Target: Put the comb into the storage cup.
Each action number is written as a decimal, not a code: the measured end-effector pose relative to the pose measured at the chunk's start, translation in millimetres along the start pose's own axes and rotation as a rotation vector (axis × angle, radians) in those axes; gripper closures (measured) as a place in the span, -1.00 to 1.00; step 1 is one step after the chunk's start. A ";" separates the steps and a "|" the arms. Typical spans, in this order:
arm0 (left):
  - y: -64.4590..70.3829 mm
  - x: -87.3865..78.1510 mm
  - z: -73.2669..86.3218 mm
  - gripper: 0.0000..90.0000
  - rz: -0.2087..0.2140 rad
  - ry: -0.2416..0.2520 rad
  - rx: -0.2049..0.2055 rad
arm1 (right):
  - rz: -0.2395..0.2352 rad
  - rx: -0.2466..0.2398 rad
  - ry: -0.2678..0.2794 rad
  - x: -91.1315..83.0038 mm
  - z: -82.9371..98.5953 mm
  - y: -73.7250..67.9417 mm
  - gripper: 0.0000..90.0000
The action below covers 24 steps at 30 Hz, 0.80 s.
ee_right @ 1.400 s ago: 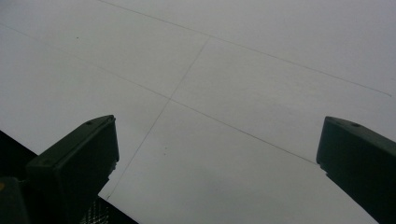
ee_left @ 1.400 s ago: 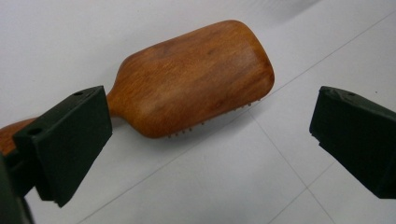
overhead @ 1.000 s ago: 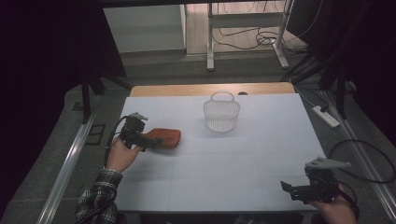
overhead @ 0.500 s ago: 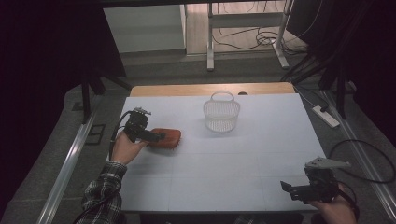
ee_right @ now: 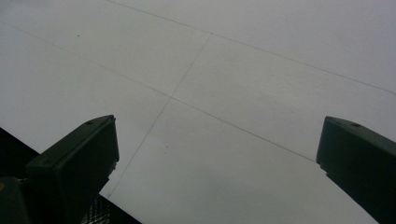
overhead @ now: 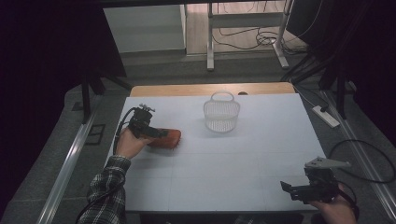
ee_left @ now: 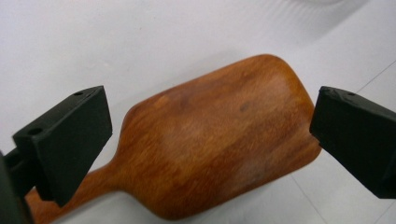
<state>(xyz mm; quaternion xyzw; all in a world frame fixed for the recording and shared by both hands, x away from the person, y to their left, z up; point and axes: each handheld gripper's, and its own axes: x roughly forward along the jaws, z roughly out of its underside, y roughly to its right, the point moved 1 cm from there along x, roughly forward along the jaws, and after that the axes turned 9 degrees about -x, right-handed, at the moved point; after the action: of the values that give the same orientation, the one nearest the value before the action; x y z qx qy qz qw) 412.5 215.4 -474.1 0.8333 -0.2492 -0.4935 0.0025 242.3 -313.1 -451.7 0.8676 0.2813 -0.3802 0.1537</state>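
A brown wooden paddle-shaped piece (overhead: 167, 138) lies flat on the white table (overhead: 224, 163) at its left side. My left gripper (overhead: 161, 134) hovers right over it, open. In the left gripper view the wooden piece's broad blade (ee_left: 219, 135) sits between the two spread jaws, and its narrow handle runs off toward the bottom left. Neither jaw touches the wood. My right gripper (overhead: 292, 189) rests at the table's near right corner, open, with only bare white tabletop (ee_right: 224, 93) between its jaws.
A white mesh basket (overhead: 221, 113) with a handle stands upright at the back middle of the table. A strip of bare wooden tabletop (overhead: 210, 88) shows along the far edge. A power strip (overhead: 325, 116) lies on the floor to the right.
My left gripper has slid a little forward and to the right over the wooden piece. The right gripper has stayed in place.
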 end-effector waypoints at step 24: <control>-10.7 11.1 -23.4 0.10 -0.049 -0.031 -0.038 | -0.005 -0.002 -0.004 0.2 0.1 0.1 -1.00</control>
<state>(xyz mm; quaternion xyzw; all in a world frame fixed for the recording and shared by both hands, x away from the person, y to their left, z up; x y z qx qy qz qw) 440.6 214.4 -473.9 0.8312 -0.2193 -0.5109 0.0022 242.4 -313.1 -451.9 0.8661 0.2834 -0.3818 0.1540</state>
